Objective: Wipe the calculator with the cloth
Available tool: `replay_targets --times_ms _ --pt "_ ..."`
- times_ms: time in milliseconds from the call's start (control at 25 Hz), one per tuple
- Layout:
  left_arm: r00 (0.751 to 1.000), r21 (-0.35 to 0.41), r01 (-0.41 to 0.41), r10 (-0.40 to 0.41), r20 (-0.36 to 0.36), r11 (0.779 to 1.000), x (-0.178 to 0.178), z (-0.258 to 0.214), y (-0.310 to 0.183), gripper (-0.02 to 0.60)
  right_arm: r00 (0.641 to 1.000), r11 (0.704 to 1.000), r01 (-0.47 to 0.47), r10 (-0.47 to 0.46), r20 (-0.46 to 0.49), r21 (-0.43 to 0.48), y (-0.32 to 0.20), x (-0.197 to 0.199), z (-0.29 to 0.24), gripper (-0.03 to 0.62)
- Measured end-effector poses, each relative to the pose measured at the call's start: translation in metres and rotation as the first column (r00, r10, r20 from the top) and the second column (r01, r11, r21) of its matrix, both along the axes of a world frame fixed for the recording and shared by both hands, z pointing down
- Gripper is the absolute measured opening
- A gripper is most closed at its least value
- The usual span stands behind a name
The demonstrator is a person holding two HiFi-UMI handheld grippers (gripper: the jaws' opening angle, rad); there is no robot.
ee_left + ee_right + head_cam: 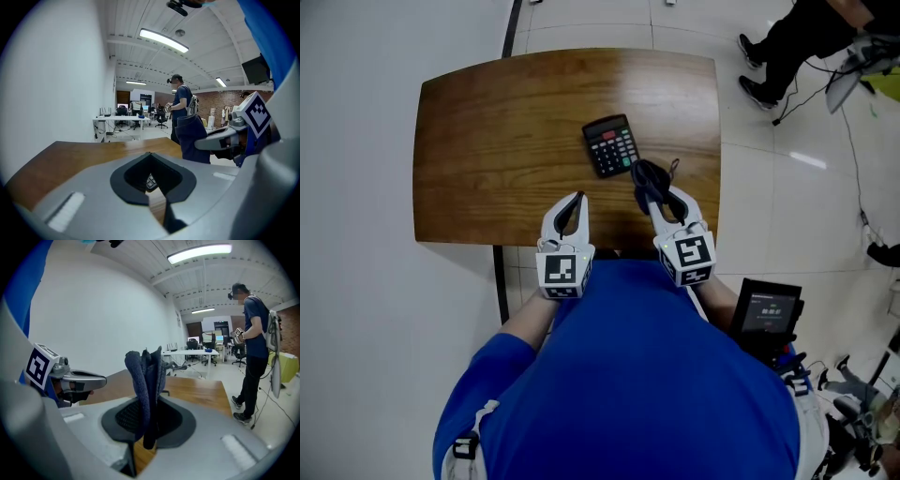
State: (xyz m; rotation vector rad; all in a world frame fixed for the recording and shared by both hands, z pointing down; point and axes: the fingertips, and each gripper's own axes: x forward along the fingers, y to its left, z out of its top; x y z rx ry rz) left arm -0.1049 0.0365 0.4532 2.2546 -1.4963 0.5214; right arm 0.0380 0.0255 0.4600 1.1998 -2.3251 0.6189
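Observation:
A black calculator lies on the wooden table, right of the middle. My right gripper is shut on a dark blue cloth, which stands up bunched between its jaws just below the calculator's near right corner. My left gripper is shut and holds nothing, over the table's near edge, left of the right one. A few calculator keys show through the gap behind the left jaws. The cloth and right gripper also appear in the left gripper view.
The table's near edge runs under both grippers. A person stands on the tiled floor to the right. Another person's legs and shoes and cables are beyond the table's right side. A black device sits by my right hip.

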Motion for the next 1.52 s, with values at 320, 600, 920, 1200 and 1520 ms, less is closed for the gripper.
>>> replay_targets --times_ms 320,600,920,1200,1520 --pt "0.999 0.021 -0.041 0.041 0.019 0.999 0.024 0.008 0.007 0.006 0.997 0.997 0.051 -0.053 -0.050 -0.052 0.001 -0.002 0.022 0.063" --pt "0.996 0.085 -0.092 0.091 0.015 0.992 0.071 0.014 0.012 0.006 0.990 0.997 0.073 -0.076 -0.118 -0.031 -0.005 0.024 0.045 0.063" --pt "0.997 0.055 -0.077 0.077 0.014 0.995 0.072 0.006 0.024 0.006 0.969 0.980 0.143 -0.167 -0.180 -0.140 0.005 0.013 0.068 0.063" --pt "0.997 0.047 -0.075 0.074 0.016 0.996 0.068 0.003 0.023 0.006 0.941 0.971 0.182 -0.217 -0.258 -0.153 0.006 0.007 0.072 0.063" --pt "0.994 0.045 -0.109 0.108 0.014 0.993 0.072 0.010 0.017 0.006 0.944 0.980 0.137 -0.173 -0.280 -0.142 -0.003 0.027 0.075 0.063"
